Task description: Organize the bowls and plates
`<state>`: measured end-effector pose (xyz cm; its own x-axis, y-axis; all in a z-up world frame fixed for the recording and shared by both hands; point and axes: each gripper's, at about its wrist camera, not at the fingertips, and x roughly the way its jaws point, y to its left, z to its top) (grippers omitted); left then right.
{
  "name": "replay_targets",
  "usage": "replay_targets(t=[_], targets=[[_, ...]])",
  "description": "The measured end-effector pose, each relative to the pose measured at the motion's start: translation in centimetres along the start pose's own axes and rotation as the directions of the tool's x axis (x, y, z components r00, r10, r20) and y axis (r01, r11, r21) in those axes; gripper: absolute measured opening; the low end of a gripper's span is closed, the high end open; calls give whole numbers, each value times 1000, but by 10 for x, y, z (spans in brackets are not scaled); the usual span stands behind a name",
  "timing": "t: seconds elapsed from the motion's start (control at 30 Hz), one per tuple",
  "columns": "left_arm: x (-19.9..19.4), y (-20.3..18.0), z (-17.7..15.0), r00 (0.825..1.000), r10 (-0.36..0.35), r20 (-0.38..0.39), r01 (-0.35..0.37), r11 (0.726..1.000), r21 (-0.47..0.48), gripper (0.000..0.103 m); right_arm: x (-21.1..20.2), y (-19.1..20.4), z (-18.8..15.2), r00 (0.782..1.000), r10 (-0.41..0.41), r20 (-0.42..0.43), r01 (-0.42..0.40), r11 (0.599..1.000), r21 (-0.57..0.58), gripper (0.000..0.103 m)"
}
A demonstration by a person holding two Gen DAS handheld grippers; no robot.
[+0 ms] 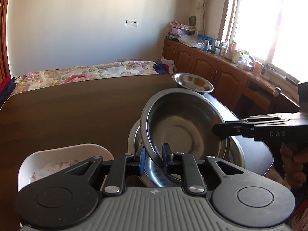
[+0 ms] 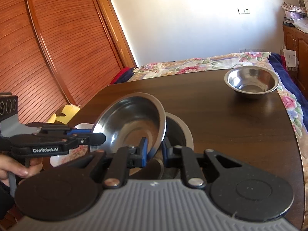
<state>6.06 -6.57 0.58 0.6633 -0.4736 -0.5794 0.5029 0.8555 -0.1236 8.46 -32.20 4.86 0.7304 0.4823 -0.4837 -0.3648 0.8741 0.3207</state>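
Both claws were closed on one steel bowl, left gripper and right gripper on opposite rims, holding it tilted over the larger bowl, probably to nest it.

The dark wood-grain table lies bare across its far and left stretch, open room for a tool to pass. The near right part is crowded: a tilted round steel bowl sits over a larger steel basin, pinched at its rim by the left tool and right tool. A white square dish blocks the near left. A small steel bowl stands apart at the far right corner.
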Motion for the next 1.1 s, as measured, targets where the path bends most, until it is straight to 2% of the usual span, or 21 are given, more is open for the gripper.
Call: replay_targets(t=[0.33,0.53,0.83,1.1], targets=[[6,-3,-10,1000,11,-1,-10,999,37,20,6,-3,-4,1000,-15,-20,16,1000,7,13],[7,-1,-11,1000,7,8,-7,1000,19,20,6,-2,-8,999,-33,-19,32,999,-22,12],[0,4,-12,999,6,44,-5,1000,-29,20,7,16,-9,992,-127,-1,126,978,-168,10],[-6,5,-11,998,6,68,-3,999,-47,20,13,21,-9,983,-182,9,179,957,-230,10]])
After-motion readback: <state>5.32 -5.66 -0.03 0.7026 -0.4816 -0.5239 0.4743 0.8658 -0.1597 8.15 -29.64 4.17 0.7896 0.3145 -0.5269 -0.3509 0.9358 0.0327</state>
